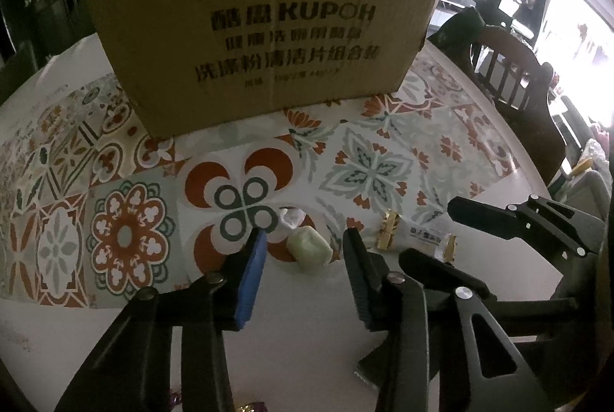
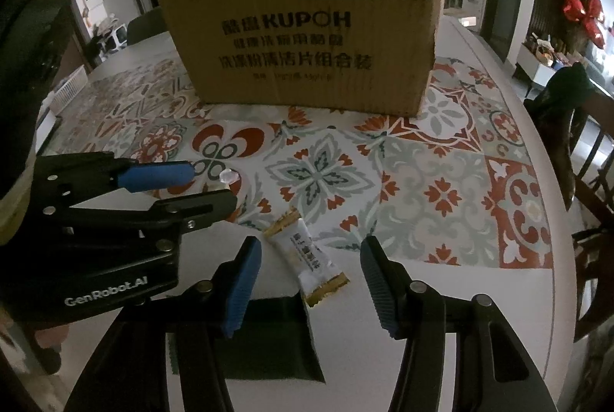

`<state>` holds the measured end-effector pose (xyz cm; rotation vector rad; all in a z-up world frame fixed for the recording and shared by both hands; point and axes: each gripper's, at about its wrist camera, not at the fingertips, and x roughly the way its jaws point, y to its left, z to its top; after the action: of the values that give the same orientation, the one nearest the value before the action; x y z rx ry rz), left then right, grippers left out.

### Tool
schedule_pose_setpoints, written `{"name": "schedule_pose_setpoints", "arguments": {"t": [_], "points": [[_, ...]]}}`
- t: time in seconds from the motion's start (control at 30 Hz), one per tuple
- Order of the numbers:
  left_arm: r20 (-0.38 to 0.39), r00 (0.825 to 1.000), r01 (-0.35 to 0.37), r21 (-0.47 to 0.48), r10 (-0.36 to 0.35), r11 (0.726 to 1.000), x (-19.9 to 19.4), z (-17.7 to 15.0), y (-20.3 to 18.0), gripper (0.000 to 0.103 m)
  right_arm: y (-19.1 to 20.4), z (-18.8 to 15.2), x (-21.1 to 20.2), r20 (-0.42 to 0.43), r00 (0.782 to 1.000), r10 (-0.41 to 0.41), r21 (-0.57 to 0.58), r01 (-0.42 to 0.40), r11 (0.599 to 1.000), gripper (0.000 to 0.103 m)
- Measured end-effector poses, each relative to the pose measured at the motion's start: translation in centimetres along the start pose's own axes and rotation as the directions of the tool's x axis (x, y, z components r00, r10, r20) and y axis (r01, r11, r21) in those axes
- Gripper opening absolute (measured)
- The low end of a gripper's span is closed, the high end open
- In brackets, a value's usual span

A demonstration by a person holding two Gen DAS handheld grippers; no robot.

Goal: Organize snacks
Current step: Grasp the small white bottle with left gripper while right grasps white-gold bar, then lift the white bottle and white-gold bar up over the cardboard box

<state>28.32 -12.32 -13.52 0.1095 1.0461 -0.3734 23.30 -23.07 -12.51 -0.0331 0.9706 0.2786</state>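
Left tongs (image 1: 303, 251) | straddle green candy (image 1: 310, 249) | pads clear

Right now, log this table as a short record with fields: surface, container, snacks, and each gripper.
surface: patterned mat on a white table
container: cardboard box, upright, behind the snacks
snack 1: pale green candy, between the left gripper fingers, not pinched
snack 2: white bar with gold ends, between the right gripper fingers, not pinched
both grippers: open, low over the table
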Motion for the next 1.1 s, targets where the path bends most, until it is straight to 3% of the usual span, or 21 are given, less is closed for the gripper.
{"name": "schedule_pose_setpoints", "arguments": {"t": [0.07,0.2,0.37,0.57,1.1], "points": [[-0.004,1.0,-0.005,-0.004,0.005,1.0,0.3,0.0,0.1,0.039,0.0,0.0,0.4,-0.004,1.0,-0.001,0.0,0.001,1.0,0.049],[-0.015,1.0,0.002,-0.016,-0.002,1.0,0.9,0.0,0.2,0.034,0.1,0.0,0.8,-0.01,1.0,0.0,0.003,0.0,1.0,0.045],[-0.004,1.0,-0.024,0.002,0.024,1.0,1.0,0.0,0.0,0.021,0.2,0.0,0.9,0.003,1.0,-0.014,-0.005,0.014,1.0,0.027],[0.001,1.0,-0.019,-0.002,0.019,1.0,1.1,0.0,0.1,0.019,-0.4,0.2,0.9,0.012,1.0,-0.005,0.043,0.005,0.999,0.022],[0.073,0.997,-0.001,-0.013,0.002,1.0,-2.5,-0.2,0.3,0.019,-0.6,1.1,-1.1,0.086,0.996,-0.017,0.073,0.011,0.997,0.021]]}}
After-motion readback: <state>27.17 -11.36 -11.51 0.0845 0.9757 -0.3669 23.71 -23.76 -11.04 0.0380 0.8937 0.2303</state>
